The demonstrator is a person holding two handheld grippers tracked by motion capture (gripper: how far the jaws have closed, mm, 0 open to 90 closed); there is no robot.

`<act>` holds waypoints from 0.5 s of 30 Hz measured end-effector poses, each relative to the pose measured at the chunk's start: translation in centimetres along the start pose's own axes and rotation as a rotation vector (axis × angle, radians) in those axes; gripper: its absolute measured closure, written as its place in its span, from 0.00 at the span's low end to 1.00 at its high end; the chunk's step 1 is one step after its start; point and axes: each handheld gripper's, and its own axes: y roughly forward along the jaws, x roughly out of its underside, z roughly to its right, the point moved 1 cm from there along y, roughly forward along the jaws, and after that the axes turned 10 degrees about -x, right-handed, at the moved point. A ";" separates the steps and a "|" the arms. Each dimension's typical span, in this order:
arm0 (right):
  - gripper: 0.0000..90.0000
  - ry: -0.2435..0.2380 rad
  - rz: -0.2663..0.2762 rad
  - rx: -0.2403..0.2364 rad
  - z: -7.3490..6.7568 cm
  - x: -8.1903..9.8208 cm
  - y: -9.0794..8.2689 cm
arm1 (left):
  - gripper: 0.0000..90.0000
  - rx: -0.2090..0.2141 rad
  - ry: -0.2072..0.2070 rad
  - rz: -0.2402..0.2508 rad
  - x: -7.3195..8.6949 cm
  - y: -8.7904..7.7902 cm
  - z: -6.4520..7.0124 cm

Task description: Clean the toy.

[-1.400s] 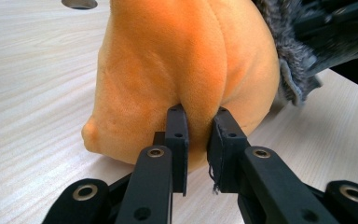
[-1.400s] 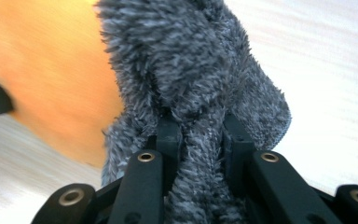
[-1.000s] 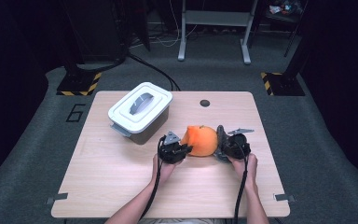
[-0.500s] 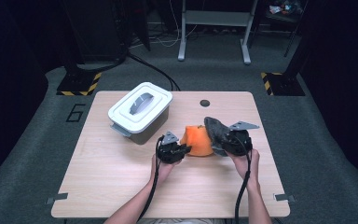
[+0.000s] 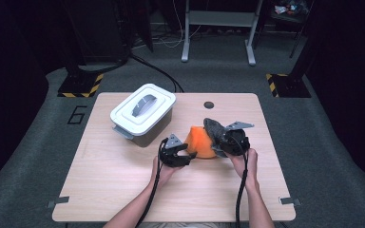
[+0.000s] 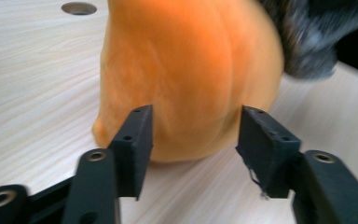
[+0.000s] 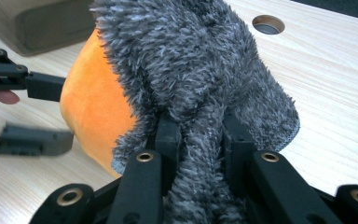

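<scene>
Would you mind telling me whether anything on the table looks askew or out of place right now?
The cloth sits bunched in a hump rather than flat. Its grey fuzzy side is peeled up, pinched in the right gripper, baring the orange side. The left gripper stands open around the orange bulge. The lidded bin looks undisturbed.

In the left gripper view, the orange cloth (image 6: 191, 79) is cut off at the top edge, and its grey fluffy side (image 6: 307, 42) is blurred. In the right gripper view, the left gripper (image 7: 23, 112) is blurred and cut off at the left edge.
</scene>
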 end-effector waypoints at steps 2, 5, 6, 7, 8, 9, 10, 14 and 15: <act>0.81 -0.006 0.003 -0.001 0.1 0.0 0.1 | 0.47 -0.033 0.047 0.007 0.1 0.4 0.2; 0.81 0.007 0.006 0.008 0.0 0.0 0.1 | 0.55 -0.045 0.071 0.019 0.2 0.8 0.2; 0.80 -0.004 0.004 0.007 0.2 0.0 0.1 | 0.58 -0.031 0.050 0.021 0.3 0.9 0.2; 0.80 -0.001 0.009 0.010 0.2 0.0 0.1 | 0.63 -0.029 0.032 0.030 0.4 1.0 0.1; 0.80 0.009 0.014 0.007 0.2 0.0 0.1 | 0.68 -0.028 0.014 0.031 0.4 1.0 0.1; 0.80 0.007 0.021 0.007 0.2 0.0 0.0 | 0.73 -0.031 0.015 0.032 0.3 0.9 0.0; 0.80 0.007 0.021 0.007 0.2 0.0 0.0 | 0.78 -0.031 0.015 0.032 0.3 0.9 0.0; 0.80 0.008 0.041 0.007 -0.2 0.0 -0.9 | 0.85 -0.017 -0.034 0.017 0.0 0.6 0.3; 0.80 -0.002 0.049 0.009 -0.4 -0.1 -1.2 | 0.85 -0.004 -0.055 0.006 -0.1 0.5 0.3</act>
